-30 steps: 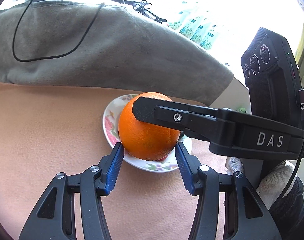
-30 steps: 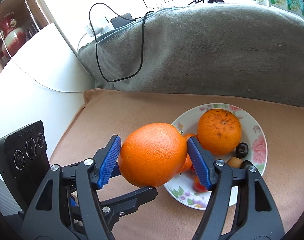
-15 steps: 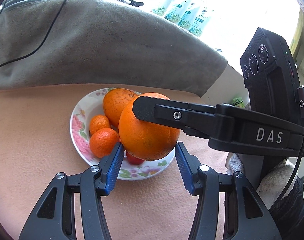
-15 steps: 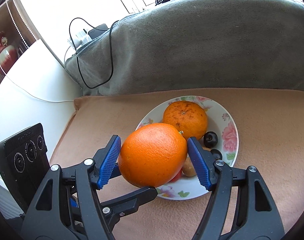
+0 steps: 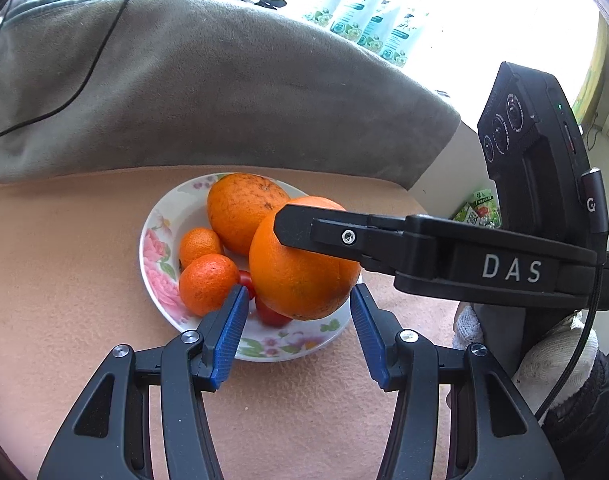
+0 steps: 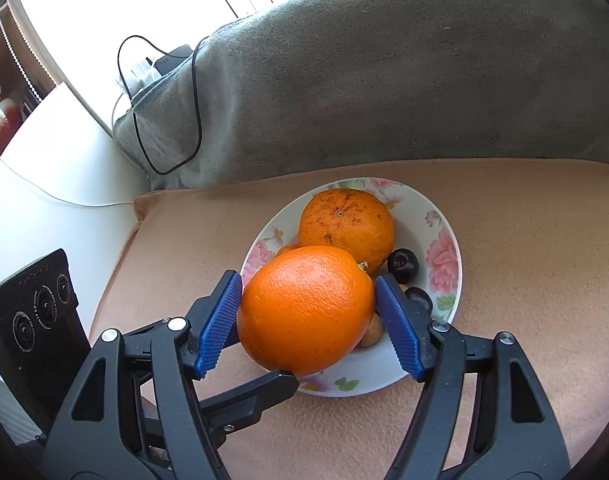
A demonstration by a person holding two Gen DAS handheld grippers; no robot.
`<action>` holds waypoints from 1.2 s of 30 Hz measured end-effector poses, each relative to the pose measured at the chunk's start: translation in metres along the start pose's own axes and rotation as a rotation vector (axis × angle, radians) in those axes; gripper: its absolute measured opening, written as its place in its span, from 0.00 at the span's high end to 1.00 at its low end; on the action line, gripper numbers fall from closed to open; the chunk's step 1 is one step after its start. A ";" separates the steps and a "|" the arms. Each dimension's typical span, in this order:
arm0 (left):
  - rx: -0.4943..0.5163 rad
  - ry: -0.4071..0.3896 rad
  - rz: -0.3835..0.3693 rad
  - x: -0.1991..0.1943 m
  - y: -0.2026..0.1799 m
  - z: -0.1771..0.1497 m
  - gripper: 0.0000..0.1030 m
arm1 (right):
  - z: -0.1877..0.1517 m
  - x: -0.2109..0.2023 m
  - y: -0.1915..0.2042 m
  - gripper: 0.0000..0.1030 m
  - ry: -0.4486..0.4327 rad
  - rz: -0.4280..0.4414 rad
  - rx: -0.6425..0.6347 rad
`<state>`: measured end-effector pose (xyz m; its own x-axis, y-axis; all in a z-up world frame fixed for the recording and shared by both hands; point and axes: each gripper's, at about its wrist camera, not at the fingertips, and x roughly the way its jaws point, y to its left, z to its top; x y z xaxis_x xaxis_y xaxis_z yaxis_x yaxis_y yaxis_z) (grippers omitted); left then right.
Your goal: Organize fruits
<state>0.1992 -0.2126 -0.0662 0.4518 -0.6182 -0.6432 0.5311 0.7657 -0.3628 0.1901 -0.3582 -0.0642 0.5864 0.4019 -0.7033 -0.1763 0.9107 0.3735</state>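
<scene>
Now holding the orange in the right gripper, blue fingers pressed against both its flanks, hanging over the near-left rim of the plate. Plate on the tan surface, toward the back edge, just before the grey cushion. Already loaded: a speckled orange at the back, mandarins toward the left edge, dark plums toward the right, a tomato and a small tan fruit at the front.

Left gripper empty, fingers at a middling gap, seemingly narrower than the orange, tips just below and beside it. Cannot tell whether touching.

Probably the placing step, so:

- Carry a little farther over the plate before lowering. Right now too close to the rim for a round fruit.
- Aim beside the speckled orange, using it as a backstop against rolling.
- Mind the tomato and the tan fruit underneath. Soft, likely to bruise or squirt aside under the weight. Lower slowly and stop at first contact.
- Pull the left fingers clear first, or rest them lightly at the near rim as a fence.
- Open only once settled. Spread wide, then draw straight back along the fingers without brushing the peel.
- Expect little bare room. Better nested among neighbours than perched on top.
</scene>
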 end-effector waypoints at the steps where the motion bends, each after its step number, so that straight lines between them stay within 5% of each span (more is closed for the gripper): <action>1: 0.000 -0.003 0.006 -0.002 0.002 0.000 0.49 | 0.000 -0.001 -0.002 0.30 -0.002 0.001 0.005; 24: 0.021 -0.022 0.073 -0.042 0.011 -0.026 0.36 | -0.021 -0.039 -0.007 0.14 -0.124 -0.026 0.037; 33: 0.020 -0.050 0.099 -0.070 0.013 -0.041 0.22 | -0.048 -0.065 0.014 0.14 -0.182 -0.123 -0.065; 36: 0.024 -0.061 0.115 -0.077 0.009 -0.043 0.22 | -0.060 -0.073 0.027 0.06 -0.204 -0.177 -0.128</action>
<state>0.1388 -0.1505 -0.0491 0.5530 -0.5371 -0.6370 0.4904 0.8278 -0.2724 0.0952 -0.3575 -0.0395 0.7614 0.2198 -0.6099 -0.1476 0.9748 0.1670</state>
